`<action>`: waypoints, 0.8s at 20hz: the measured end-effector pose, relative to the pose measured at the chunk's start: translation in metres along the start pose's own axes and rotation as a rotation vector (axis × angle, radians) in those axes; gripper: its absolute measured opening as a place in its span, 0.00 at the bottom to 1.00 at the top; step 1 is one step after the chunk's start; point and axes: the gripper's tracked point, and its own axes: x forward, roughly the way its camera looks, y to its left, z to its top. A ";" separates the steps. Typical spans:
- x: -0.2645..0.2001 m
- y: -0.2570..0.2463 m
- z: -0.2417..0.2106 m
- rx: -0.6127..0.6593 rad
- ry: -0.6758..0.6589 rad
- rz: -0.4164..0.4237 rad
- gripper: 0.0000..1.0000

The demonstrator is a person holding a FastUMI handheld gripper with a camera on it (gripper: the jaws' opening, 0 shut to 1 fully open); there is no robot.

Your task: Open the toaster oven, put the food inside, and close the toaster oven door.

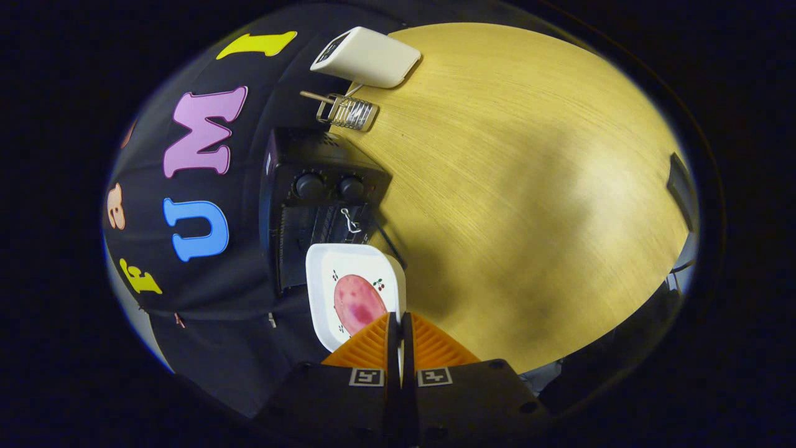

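My gripper is shut on the rim of a white square plate, with both fingers pinching its near edge. A pink round slice of food lies on the plate. The plate hangs in the air just in front of the black toaster oven, which has two round knobs. The oven door looks swung open and shows edge-on as a thin dark line beside the plate. A wire rack is visible inside the dark oven cavity beyond the plate.
The oven stands on a wooden table against the black cloth wall. Beyond the oven lie a small metal wire stand and a white boxy device. A dark object sits at the table's far side.
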 end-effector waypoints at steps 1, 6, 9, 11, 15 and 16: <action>0.005 0.008 -0.007 0.020 -0.022 0.007 0.05; 0.044 0.041 -0.032 0.123 -0.116 0.020 0.05; 0.069 0.053 -0.042 0.191 -0.167 0.012 0.05; 0.084 0.065 -0.046 0.238 -0.206 0.026 0.05; 0.120 0.080 -0.040 0.331 -0.284 -0.002 0.05; 0.128 0.086 -0.038 0.357 -0.297 -0.001 0.05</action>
